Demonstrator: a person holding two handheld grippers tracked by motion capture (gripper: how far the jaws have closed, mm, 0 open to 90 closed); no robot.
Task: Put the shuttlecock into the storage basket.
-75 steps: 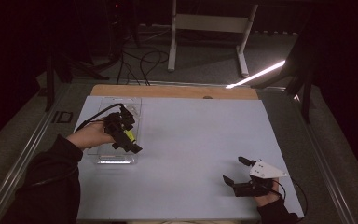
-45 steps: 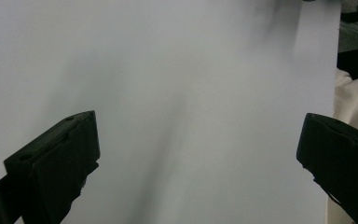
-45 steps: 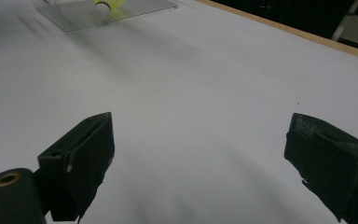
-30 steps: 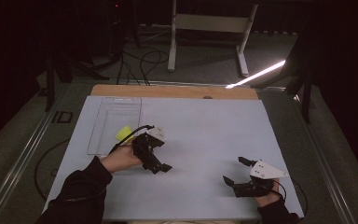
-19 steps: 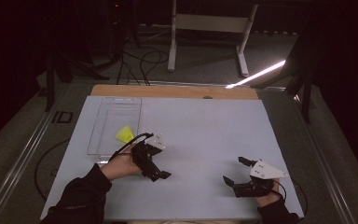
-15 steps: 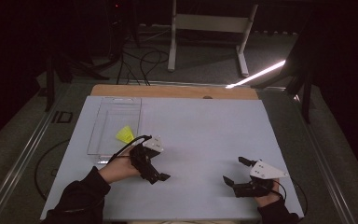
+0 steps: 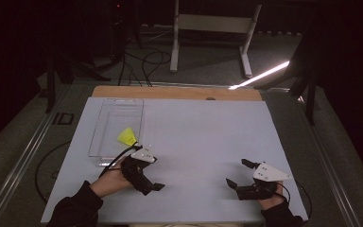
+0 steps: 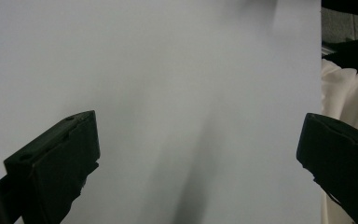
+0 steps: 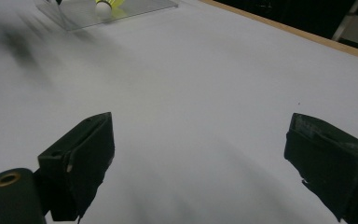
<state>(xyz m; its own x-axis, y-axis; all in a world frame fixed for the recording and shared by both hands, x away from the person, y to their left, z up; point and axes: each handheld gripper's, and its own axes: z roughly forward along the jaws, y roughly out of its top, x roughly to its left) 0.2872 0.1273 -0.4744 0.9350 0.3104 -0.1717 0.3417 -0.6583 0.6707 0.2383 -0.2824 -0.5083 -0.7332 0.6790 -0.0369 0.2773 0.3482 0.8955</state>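
Pulled left hand-held gripper (image 7: 147, 182) back from clear tray (image 7: 105, 137) to surface (image 7: 203, 132), jaws apart, empty. Yellow shuttlecock (image 7: 127, 136) lay in tray: drop judged done. Right hand-held gripper (image 7: 240, 178) idle, jaws apart.

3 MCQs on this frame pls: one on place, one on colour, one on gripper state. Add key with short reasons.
1. Where does the yellow shuttlecock lie?
A. in the clear tray
B. between the right gripper's jaws
C. on the wooden strip at the table's far edge

2. What colour is the mat that covers the table?
A. green
B. white
C. red

3. How do the jaws of the left gripper stand?
A. shut on the shuttlecock
B. shut on nothing
C. wide apart, nothing between them

Key:
1 A: the high view shows it inside the tray, near its right wall.
2 B: both gripper views show plain white under the jaws.
3 C: the left gripper view shows the jaws apart over bare mat.
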